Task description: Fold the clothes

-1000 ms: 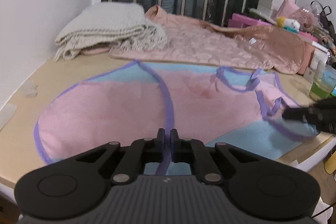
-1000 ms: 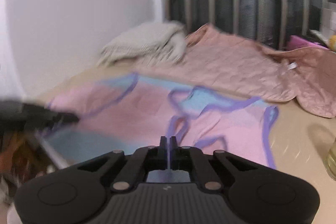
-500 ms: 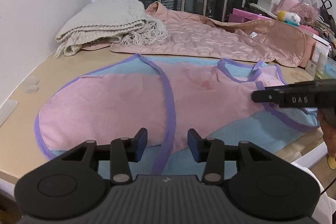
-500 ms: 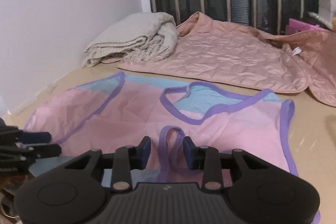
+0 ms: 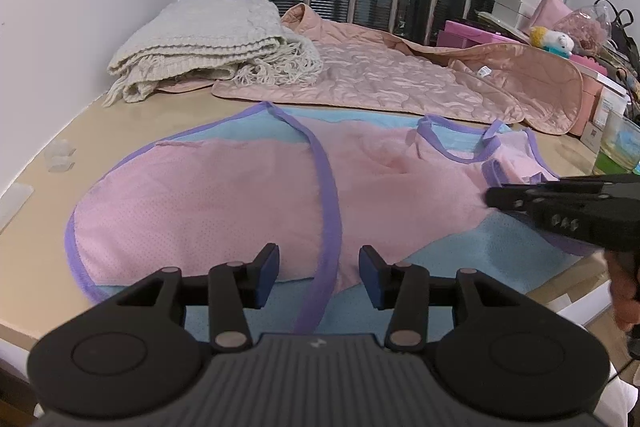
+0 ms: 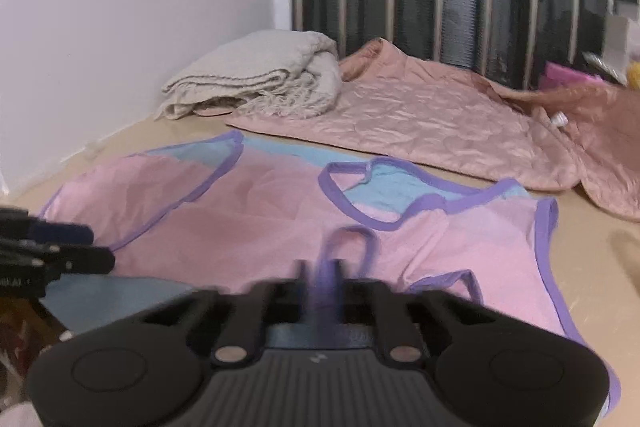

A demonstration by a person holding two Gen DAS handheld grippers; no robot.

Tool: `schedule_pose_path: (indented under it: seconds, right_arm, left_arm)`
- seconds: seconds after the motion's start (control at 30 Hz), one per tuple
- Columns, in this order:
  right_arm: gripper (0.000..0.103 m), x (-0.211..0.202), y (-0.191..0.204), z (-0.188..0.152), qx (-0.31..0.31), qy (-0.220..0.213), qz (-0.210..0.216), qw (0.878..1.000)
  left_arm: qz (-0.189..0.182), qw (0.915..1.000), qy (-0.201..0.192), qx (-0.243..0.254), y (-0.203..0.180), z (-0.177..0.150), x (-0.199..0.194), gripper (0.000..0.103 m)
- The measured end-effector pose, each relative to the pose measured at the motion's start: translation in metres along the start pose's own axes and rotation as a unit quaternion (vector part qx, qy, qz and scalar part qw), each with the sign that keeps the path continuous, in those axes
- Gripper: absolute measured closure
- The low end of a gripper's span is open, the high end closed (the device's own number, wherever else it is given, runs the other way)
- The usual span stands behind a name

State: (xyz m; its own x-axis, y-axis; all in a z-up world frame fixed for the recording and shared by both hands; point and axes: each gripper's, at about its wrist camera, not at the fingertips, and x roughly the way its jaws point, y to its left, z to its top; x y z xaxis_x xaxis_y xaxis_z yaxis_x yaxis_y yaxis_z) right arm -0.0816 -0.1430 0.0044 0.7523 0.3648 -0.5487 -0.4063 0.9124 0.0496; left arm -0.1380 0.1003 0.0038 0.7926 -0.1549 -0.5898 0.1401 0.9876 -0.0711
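A pink and light-blue garment with purple trim (image 5: 240,195) lies folded over on the beige table (image 5: 132,123); it also shows in the right wrist view (image 6: 248,215). My left gripper (image 5: 319,271) is open at the garment's near edge, its fingers astride a purple trim band. My right gripper (image 6: 320,275) is blurred, its fingers close together around a purple strap loop (image 6: 348,243). It shows from the side in the left wrist view (image 5: 560,203), over the garment's right end.
A folded cream knit blanket (image 5: 208,47) and a pink quilted cover (image 5: 400,83) lie at the back by the window bars. Boxes, a plush toy (image 5: 552,41) and a glass jar (image 5: 618,147) crowd the right side. A white wall stands at the left.
My left gripper has let go of the purple trim and opened wide. My right gripper opened half a second ago and has now closed in again on the strap loop.
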Motion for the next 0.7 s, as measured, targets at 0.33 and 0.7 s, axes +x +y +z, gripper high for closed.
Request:
schedule_pose_path:
  seconds: [0.33,0.7]
  right_arm:
    - [0.099,-0.04,-0.004,-0.02,0.001,0.031,0.034,0.999]
    - [0.064,-0.007,-0.038,0.022,0.03,-0.011,-0.028,0.999]
  left_arm:
    - [0.005,1.0,-0.001,0.001,0.004,0.0,0.001,0.058]
    - [0.018,0.9996,-0.007,0.022,-0.003,-0.006,-0.001,0.054]
